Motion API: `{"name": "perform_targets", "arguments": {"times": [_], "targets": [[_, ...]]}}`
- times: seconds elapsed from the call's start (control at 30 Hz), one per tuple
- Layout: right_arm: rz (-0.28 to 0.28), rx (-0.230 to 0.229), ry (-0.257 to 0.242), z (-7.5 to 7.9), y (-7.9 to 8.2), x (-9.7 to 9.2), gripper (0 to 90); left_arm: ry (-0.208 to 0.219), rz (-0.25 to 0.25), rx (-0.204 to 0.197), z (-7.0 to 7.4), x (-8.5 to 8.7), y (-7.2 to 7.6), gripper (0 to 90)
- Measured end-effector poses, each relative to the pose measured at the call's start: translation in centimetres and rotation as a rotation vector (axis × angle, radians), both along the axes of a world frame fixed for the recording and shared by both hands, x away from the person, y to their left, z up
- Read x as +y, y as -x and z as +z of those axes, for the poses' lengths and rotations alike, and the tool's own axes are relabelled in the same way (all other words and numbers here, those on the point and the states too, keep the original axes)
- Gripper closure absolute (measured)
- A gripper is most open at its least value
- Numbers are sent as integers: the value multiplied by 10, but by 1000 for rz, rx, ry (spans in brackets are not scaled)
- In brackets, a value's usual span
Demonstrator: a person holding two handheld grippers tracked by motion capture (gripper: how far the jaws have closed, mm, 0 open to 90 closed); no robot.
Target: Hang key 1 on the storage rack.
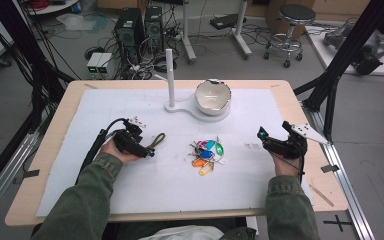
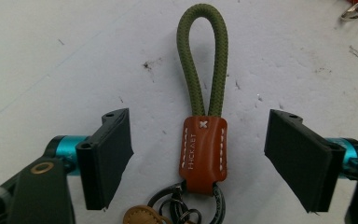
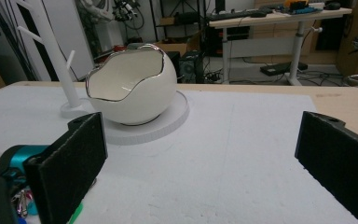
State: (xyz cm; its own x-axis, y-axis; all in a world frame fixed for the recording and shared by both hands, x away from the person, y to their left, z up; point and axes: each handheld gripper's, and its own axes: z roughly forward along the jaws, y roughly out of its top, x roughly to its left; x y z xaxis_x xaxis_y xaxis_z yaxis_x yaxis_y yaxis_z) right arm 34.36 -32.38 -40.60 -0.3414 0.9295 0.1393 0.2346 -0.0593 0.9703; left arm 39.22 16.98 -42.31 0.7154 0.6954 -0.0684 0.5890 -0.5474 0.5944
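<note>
**Jaws may pinch short of the strap**

The left gripper [image 2: 198, 158] stands released, jaws either side of the keychain's brown leather tab [image 2: 203, 151], low centre. If they close unevenly, the green cord loop [image 2: 203, 56] could skid across the white surface [image 2: 51, 56].

High cam overhead; gripper cams low, close to table [image 1: 55, 150].

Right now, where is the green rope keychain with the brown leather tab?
The green rope keychain lies flat on the white mat, between the left gripper's open jaws, left of the pile of colourful key tags.
</note>
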Motion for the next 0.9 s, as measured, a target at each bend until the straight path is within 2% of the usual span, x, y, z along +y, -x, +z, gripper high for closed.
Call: {"name": "perform_targets", "arguments": {"times": [0.1, 0.2, 0.23, 0.27, 0.4, 0.6, 0.9], "targets": [[1, -1, -1, 0, 0, 0, 12, -9, -2, -1, -3, -1, 2, 291], [0, -1, 0, 0, 0, -1, 12, -47, 4, -10, -5, -2, 3, 372], [1, 0, -1, 0, 0, 0, 12, -59, -1, -27, -5, -2, 4, 400], [0, 0, -1, 0, 0, 0, 12, -58, 0, -27, -5, -3, 5, 415], [0, 0, -2, 0, 0, 0, 12, -50, -21, -37, -3, -2, 6, 677], [0, 0, -1, 0, 0, 0, 12, -56, -25, -52, -1, 1, 6, 743], [-1, 2, -2, 0, 0, 0, 12, -48, -27, -52, 0, 2, 5, 759]]}}
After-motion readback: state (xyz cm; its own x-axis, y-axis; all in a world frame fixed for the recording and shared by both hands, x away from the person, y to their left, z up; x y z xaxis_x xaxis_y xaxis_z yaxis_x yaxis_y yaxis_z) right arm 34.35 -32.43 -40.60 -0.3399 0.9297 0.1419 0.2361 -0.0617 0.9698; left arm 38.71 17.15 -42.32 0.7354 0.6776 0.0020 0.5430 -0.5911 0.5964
